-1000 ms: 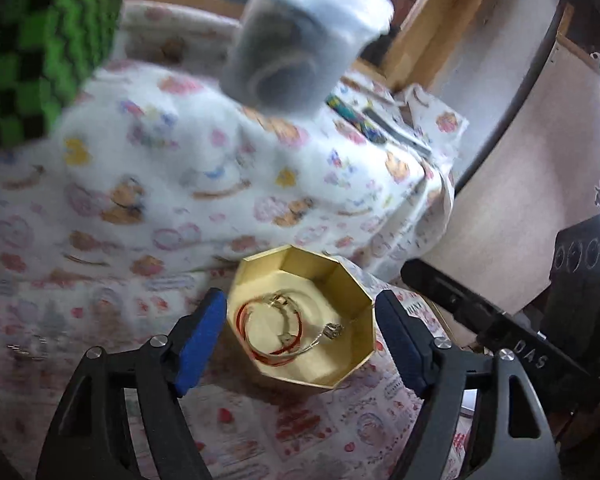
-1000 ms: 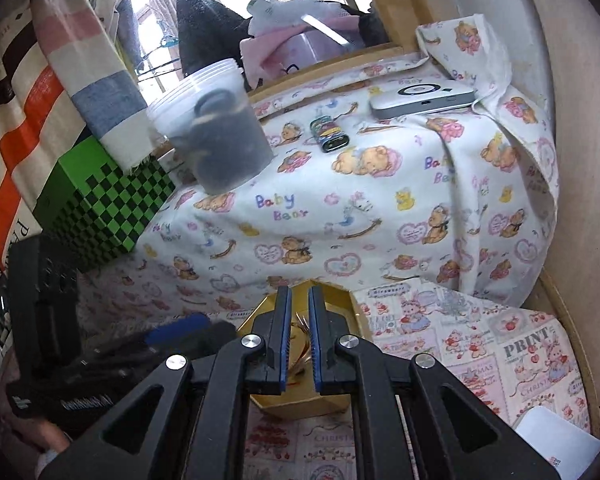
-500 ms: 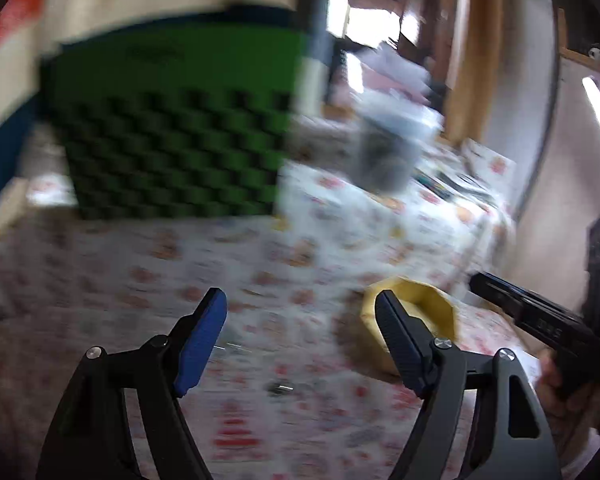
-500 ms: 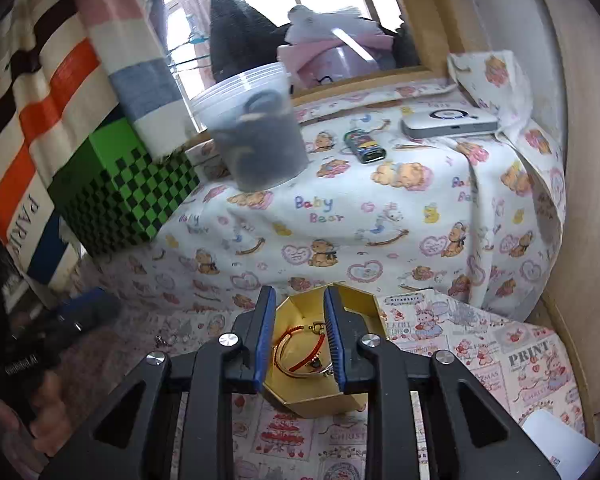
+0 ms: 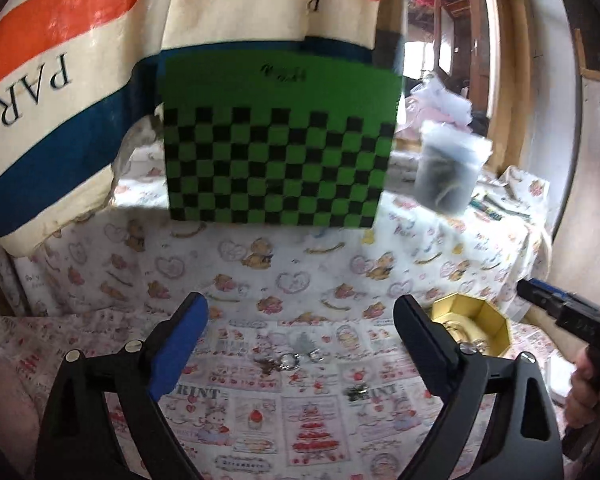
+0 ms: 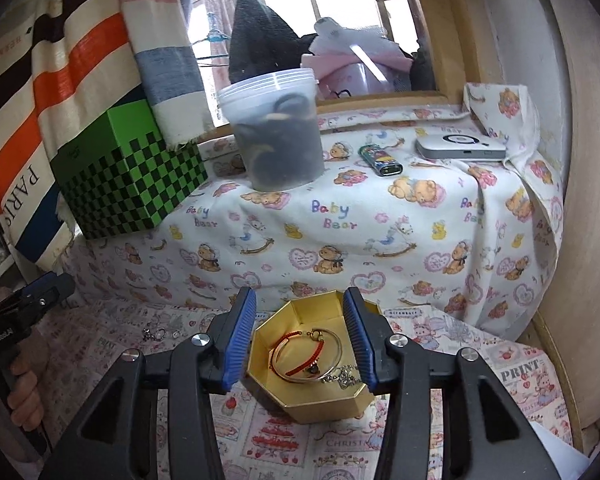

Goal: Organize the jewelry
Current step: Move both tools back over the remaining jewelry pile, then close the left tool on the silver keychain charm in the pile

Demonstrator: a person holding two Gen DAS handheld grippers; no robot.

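Leftmost, the left gripper [image 5: 296, 332] hangs over loose rings [image 5: 290, 360] on the worktop [image 5: 260, 420], jaws opening and empty, probably lining up the next pick. Rightward, the right gripper [image 6: 300, 336] hovers above the gold box [image 6: 324, 400], its empty jaws opening; inside lie a red bracelet [image 6: 300, 350] and a bangle [image 6: 334, 354].

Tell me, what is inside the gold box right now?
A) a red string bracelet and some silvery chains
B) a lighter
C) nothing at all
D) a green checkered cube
A: the right wrist view looks down into the open gold box, where a red string bracelet lies with a silvery bangle and a silvery chain.
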